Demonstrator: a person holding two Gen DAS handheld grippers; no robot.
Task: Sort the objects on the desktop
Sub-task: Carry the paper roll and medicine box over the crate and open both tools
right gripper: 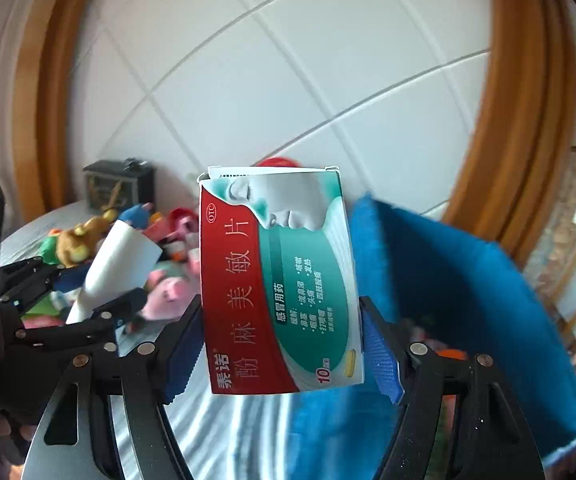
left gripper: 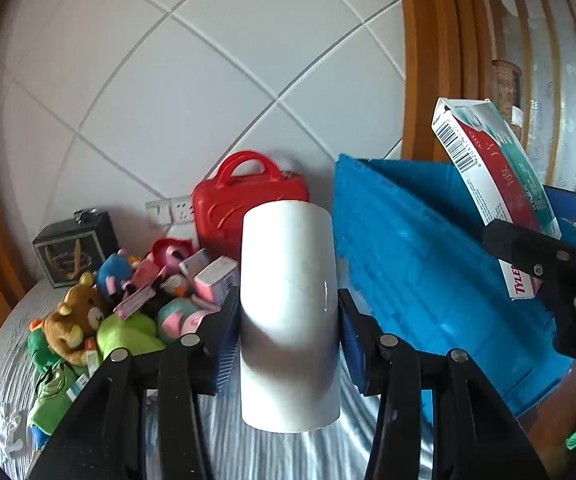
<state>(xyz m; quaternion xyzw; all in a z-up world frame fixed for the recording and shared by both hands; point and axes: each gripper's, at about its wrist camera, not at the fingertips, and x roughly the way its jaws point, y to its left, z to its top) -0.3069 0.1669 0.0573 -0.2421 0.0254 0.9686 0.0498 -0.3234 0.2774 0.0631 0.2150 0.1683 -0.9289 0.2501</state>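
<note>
Left gripper (left gripper: 290, 320) fingers clamped a white cylinder (left gripper: 290, 312); right gripper (right gripper: 281, 344) fingers gripped a medicine box (right gripper: 275, 280) above the table (left gripper: 7, 364).

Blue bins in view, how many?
1: the blue bin stands right of the toy pile, behind the held medicine box. Others may be out of frame.

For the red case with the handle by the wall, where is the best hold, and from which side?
Probably the arched handle on top of the red case, taken from above. The case stands upright against the wall, its front half hidden behind the white roll in the left wrist view and plush toys crowding its left. The body looks too wide for the gripper; the handle is thin and clear.
</note>
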